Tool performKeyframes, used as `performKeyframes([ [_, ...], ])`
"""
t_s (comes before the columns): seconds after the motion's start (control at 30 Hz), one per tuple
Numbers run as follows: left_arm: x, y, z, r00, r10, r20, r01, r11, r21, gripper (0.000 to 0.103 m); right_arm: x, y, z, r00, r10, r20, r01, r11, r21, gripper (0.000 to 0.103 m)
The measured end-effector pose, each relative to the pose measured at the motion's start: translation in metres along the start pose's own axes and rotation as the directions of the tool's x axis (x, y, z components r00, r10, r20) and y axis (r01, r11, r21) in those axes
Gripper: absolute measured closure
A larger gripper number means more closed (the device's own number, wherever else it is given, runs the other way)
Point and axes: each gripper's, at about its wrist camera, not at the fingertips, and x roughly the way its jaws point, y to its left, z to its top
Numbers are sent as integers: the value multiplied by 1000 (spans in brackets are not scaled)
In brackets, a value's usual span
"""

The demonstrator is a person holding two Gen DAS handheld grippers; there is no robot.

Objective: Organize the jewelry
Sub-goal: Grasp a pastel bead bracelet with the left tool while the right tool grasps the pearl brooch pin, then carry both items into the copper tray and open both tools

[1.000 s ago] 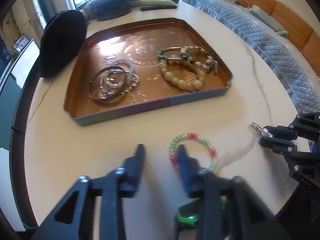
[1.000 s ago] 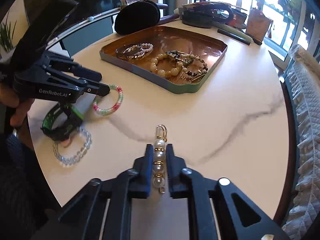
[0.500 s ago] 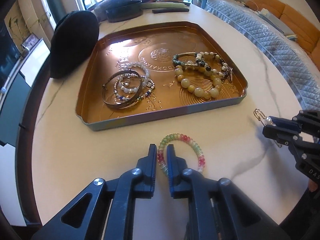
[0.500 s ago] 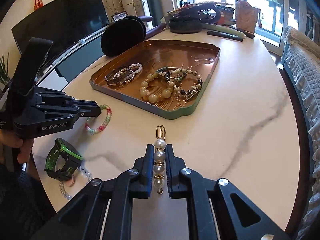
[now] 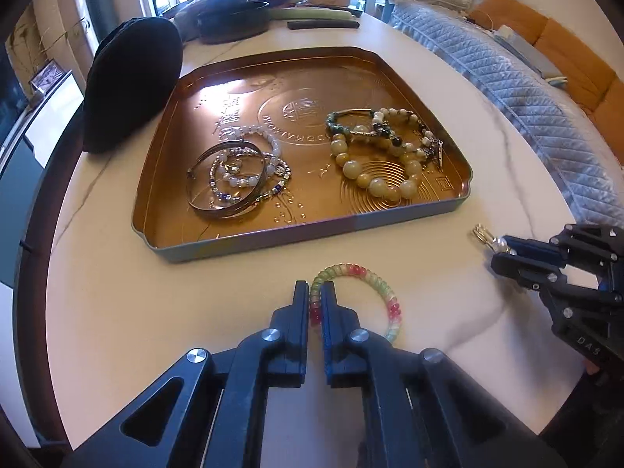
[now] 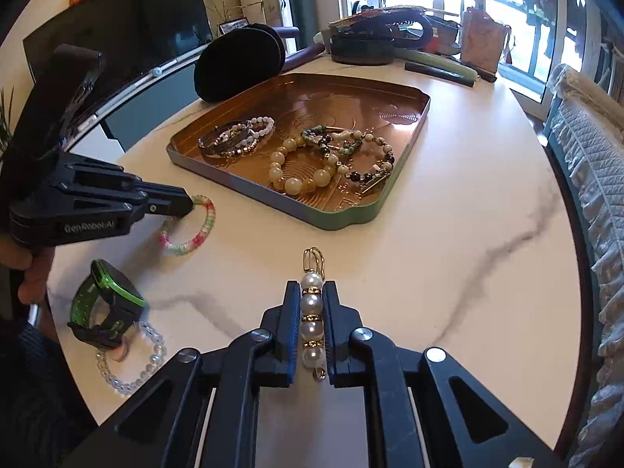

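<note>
Now my left gripper (image 5: 315,299) pinches the near rim of a pink-and-green beaded bracelet (image 5: 360,298); its loop lies beyond the jaws on the table (image 5: 117,304). My right gripper (image 6: 312,300) clamps a pearl brooch pin (image 6: 312,312) lengthwise. Both look light; I judge the pearls slippery.

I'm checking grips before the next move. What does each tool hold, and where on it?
Left tool: the pink and green bracelet, pinched at its left side. Right tool: the pearl pin, gripped along its row of pearls.

White marble table (image 6: 448,241) bears copper tray (image 6: 405,148), green watch (image 6: 105,304).
</note>
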Motion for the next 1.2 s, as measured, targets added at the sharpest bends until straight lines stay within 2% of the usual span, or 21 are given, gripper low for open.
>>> performKeyframes([
  [0.13, -9, -8, -1, 1000, 9, 10, -9, 1000, 19, 97, -10, 3, 5, 999, 8, 38, -8, 1000, -1, 93],
  [0.53, -50, -13, 8, 992, -55, 115, 57, 998, -22, 97, -40, 22, 16, 993, -10, 117, 13, 1000, -27, 93],
  [0.7, -78, -21, 12, 978, -31, 205, 36, 999, -21, 97, -53, 28, 23, 986, -29, 166, 34, 999, -27, 93],
  [0.8, -98, -24, 15, 961, 23, 275, -11, 999, -45, 97, -67, 31, 29, 977, -24, 212, 29, 999, -22, 93],
  [1.0, -148, -31, 23, 905, 34, 424, -1, 997, -77, 97, -105, 35, 52, 947, 2, 321, 5, 1000, -20, 93],
  [1.13, -180, -37, 35, 857, 35, 514, 3, 997, -74, 97, -130, 39, 71, 923, 10, 386, 4, 999, -35, 93],
  [1.17, -190, -40, 39, 837, 40, 546, -4, 998, -68, 97, -135, 40, 75, 916, 8, 401, 8, 999, -37, 93],
  [1.2, -196, -41, 42, 824, 43, 565, -9, 998, -62, 97, -138, 39, 81, 912, 7, 411, 7, 999, -32, 93],
])
